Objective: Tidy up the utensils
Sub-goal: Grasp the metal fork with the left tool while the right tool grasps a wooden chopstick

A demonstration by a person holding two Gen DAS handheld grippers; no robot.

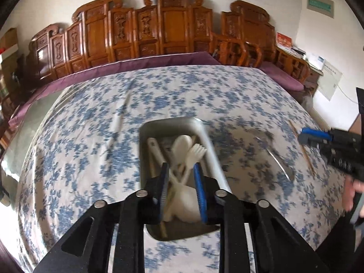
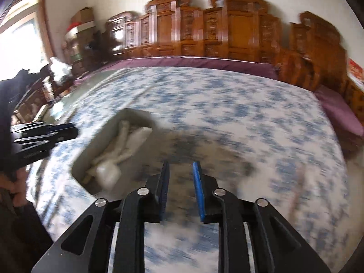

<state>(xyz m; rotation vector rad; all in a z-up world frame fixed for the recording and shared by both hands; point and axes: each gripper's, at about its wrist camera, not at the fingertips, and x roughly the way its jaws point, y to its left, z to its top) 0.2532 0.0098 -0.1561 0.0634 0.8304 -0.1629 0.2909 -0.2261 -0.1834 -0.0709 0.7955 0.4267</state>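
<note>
We read no legible brand or writing. A metal tray on the blue-floral bedspread holds white plastic utensils: one fork, at least two spoons, others overlapping. Our left gripper hovers above it, jaws slightly parted, gripping nothing; our right gripper, beside the tray, is likewise parted and empty.

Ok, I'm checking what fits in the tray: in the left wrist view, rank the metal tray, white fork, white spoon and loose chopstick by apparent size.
1. Metal tray, clearly largest.
2. Loose chopstick on the cloth, longest utensil.
3. White fork and white spoon: alike, partly overlapped, so unranked.
</note>
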